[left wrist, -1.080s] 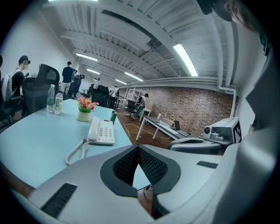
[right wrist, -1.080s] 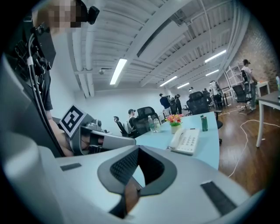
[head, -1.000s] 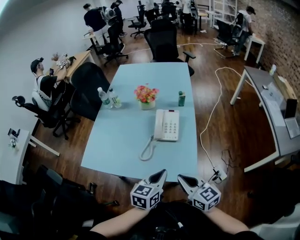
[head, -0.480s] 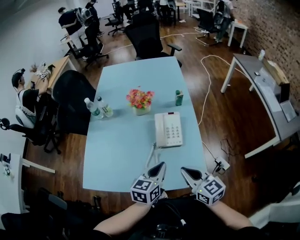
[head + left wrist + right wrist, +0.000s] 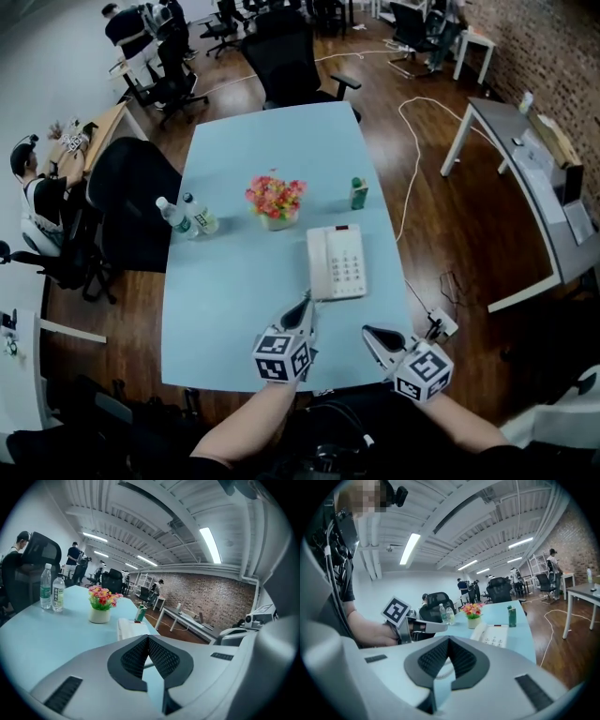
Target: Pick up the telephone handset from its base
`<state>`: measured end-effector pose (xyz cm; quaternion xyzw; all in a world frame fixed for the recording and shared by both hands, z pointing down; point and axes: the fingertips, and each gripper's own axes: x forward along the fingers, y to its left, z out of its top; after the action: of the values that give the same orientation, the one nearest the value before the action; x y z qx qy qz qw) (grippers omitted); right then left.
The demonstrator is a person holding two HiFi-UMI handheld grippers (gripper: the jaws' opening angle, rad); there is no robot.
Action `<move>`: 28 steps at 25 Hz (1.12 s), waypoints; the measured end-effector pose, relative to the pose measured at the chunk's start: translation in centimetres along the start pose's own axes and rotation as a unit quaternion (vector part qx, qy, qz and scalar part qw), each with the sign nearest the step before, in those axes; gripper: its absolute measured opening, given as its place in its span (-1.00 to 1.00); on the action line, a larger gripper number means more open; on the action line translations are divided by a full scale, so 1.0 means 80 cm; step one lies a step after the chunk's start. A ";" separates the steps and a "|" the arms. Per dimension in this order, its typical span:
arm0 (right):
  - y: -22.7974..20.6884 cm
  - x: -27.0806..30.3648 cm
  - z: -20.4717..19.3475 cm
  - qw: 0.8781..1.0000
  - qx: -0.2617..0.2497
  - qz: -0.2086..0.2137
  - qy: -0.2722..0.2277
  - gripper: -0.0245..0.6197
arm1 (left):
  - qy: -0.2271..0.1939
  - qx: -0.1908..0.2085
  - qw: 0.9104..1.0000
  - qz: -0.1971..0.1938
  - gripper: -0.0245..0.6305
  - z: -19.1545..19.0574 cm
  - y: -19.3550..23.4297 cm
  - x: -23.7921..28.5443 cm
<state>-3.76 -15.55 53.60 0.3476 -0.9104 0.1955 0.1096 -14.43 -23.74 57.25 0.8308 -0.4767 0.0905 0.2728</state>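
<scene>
Left hand-held gripper [image 5: 302, 315]: jaws clenched, empty, tip just beside the telephone's near-left corner.
Right hand-held gripper [image 5: 374, 336]: jaws pressed together, holding nothing, above the desk's [image 5: 230, 291] near edge.
Forearms: both reach in from the near side, tilted slightly down.
Telephone handset [image 5: 319, 262]: resting on its base [image 5: 347, 265].
Flower pot [image 5: 276, 220]: holds pink and yellow flowers.

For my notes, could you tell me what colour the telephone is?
White; the telephone shows best in the head view.
</scene>
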 end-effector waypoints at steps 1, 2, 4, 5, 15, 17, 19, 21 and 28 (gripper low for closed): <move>-0.005 0.002 0.004 1.000 -0.003 0.008 0.001 -0.87 | -0.002 0.001 1.000 0.015 -0.93 0.005 0.008 0.007; -0.009 0.005 0.008 1.000 -0.005 0.016 0.001 -0.87 | -0.002 0.004 1.000 0.029 -0.93 0.010 0.015 0.014; -0.021 0.010 0.015 0.999 -0.006 0.032 0.003 -0.87 | 0.004 0.019 0.998 0.057 -0.93 0.018 0.026 0.032; -0.026 0.014 0.021 0.999 -0.006 0.040 0.001 -0.87 | 0.009 0.028 0.997 0.071 -0.92 0.021 0.031 0.043; -0.071 0.022 0.034 0.995 0.014 0.098 -0.003 -0.87 | 0.084 0.028 0.985 0.147 -0.10 0.022 0.088 0.180; -0.082 0.016 0.031 0.995 0.025 0.096 -0.002 -0.87 | 0.107 0.019 0.981 0.158 -0.10 0.012 0.097 0.203; -0.094 0.008 0.027 0.995 0.036 0.091 0.000 -0.87 | 0.121 0.013 0.978 0.169 -0.11 0.006 0.104 0.219; -0.104 0.000 0.020 0.995 0.044 0.087 0.006 -0.87 | 0.123 0.012 0.976 0.181 -0.10 0.004 0.110 0.230; -0.136 -0.007 0.003 0.996 0.066 0.065 0.013 -0.87 | 0.132 0.021 0.968 0.211 -0.11 -0.004 0.133 0.256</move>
<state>4.02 -22.75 56.24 0.2921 -0.9147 0.2659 0.0852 -12.53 -42.99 69.81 0.6981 -0.5987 0.2647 0.2902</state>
